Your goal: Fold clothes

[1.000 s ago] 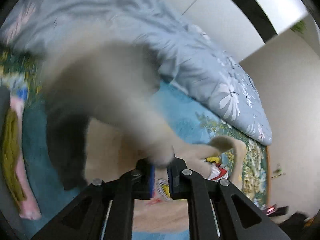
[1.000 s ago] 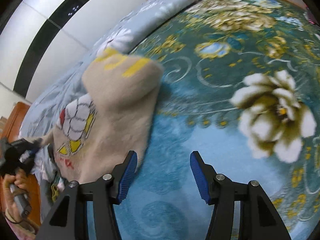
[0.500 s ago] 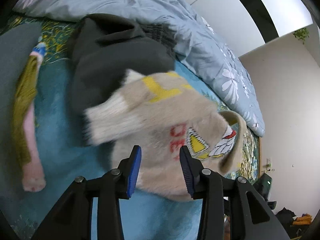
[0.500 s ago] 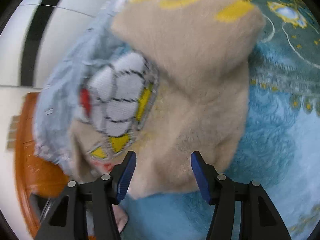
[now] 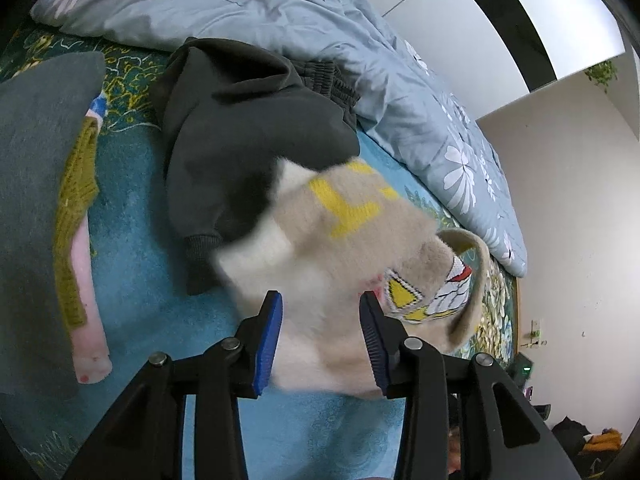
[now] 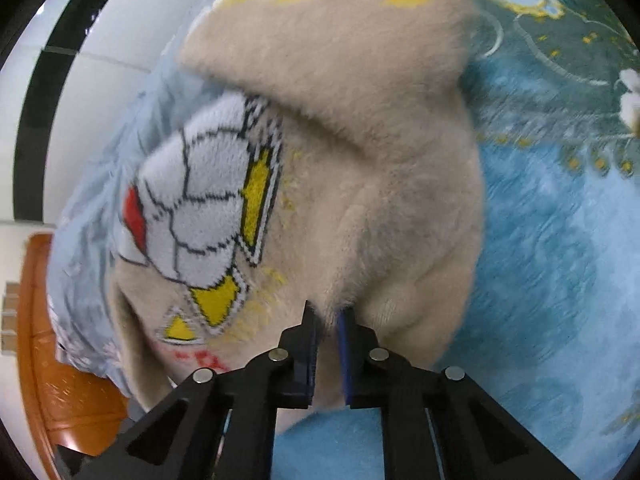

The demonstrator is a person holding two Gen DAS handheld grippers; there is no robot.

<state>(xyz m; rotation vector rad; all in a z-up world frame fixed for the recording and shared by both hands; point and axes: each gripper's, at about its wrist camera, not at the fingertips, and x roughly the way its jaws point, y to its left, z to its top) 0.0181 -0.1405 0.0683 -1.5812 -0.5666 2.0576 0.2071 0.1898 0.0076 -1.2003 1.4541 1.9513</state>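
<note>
A fluffy beige sweater with yellow letters and a white, red and yellow knitted figure lies bunched on the blue patterned bedspread. My left gripper is open just above the sweater's near side; the fabric shows between its blue pads, which do not press on it. In the right wrist view the same sweater fills the frame. There my right gripper is closing tight on a fold at the sweater's near edge, pads pinching the fabric.
A dark grey garment lies behind the sweater, against a light blue floral quilt. A mustard and pink garment and a grey fabric piece lie at the left. A wooden bed frame shows at lower left.
My left gripper let go of the sweater and opened; the sweater dropped onto the bed. My right gripper moved in over the sweater and shut on its near edge.
</note>
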